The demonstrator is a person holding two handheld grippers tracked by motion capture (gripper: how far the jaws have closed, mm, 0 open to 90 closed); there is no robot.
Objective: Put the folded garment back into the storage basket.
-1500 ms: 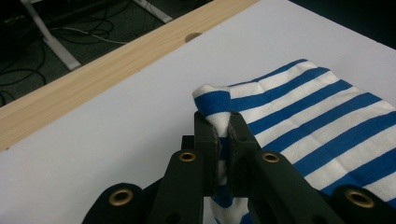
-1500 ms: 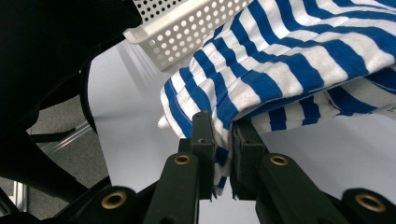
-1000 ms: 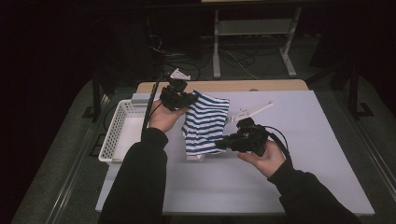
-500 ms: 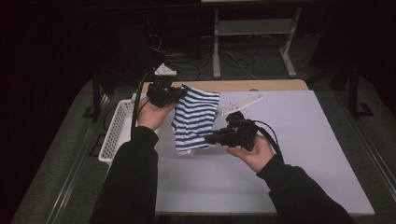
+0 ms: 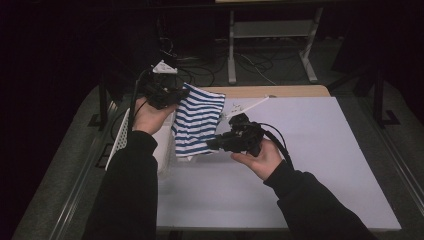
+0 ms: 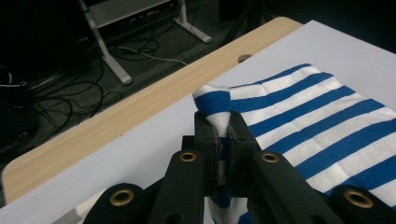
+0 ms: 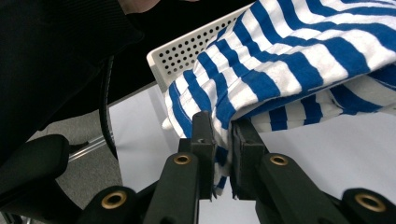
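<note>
Dim floor with tangled cables and a metal stand lies behind the white table (image 5: 310,150), whose far edge shows a strip of pale wood. At the cloth, the left tool (image 6: 223,140) has its jaws pressed together on a bunched corner of the striped cloth (image 5: 197,120), and the right tool (image 7: 223,135) pinches the lower hem, jaws closed with fabric between them. Compared with a second ago, both tools have carried the cloth leftward and higher: then it lay nearer the table's middle, and now it hangs off the surface just beside the white basket (image 5: 122,137), with its lower end barely above the table. That suggests the cloth is being moved toward the basket, with only the last swing over its rim and the release left. The cloth is a soft knit in blue and white bands, folded over itself and sagging between the two grips; the basket is rigid white plastic with rows of small round holes.
</note>
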